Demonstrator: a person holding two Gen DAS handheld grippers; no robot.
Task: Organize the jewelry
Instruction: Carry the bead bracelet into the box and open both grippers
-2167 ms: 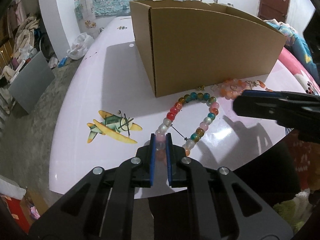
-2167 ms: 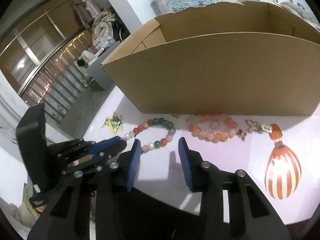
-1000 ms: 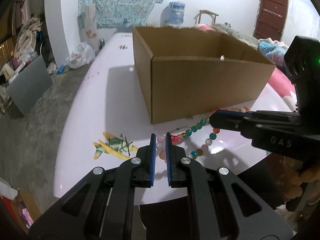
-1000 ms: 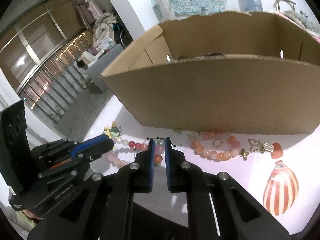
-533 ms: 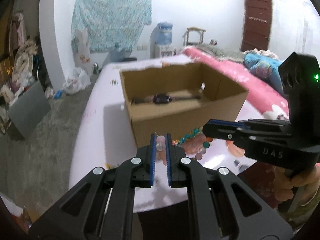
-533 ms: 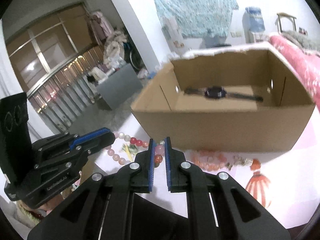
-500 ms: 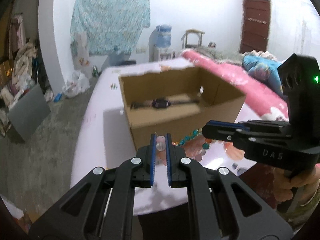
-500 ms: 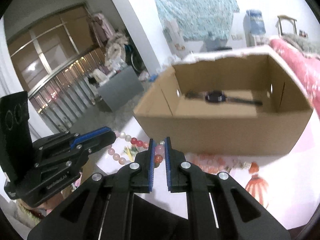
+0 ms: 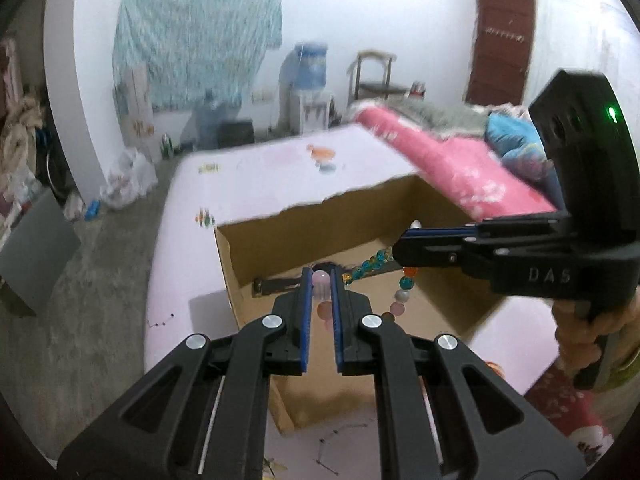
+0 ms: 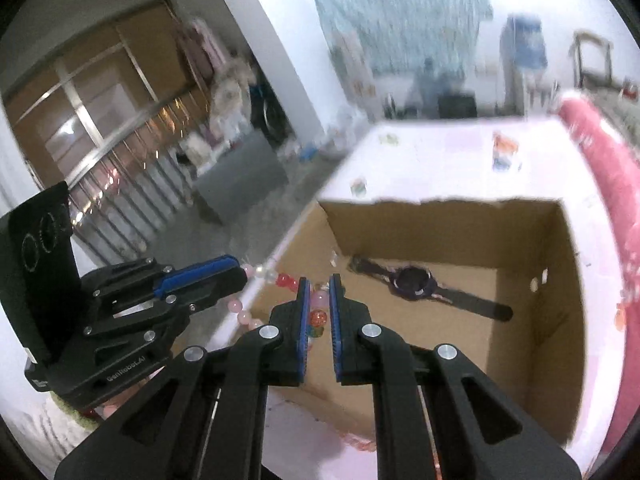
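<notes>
We read "DAS" on the side of the right gripper (image 9: 404, 258), and "GenRobot.AI" along the lower body of the left gripper (image 10: 240, 271).

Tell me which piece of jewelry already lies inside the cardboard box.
The dark wristwatch, flat on the floor of the box. The bead necklace hangs in the air, clamped between the left gripper and the right gripper.

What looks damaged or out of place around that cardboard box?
The cardboard box has a ragged, torn far rim where a flap seems ripped off. Inside, a dark wristwatch lies flat and skewed across the floor. The bead necklace hangs stretched between the left claw and right claw.
</notes>
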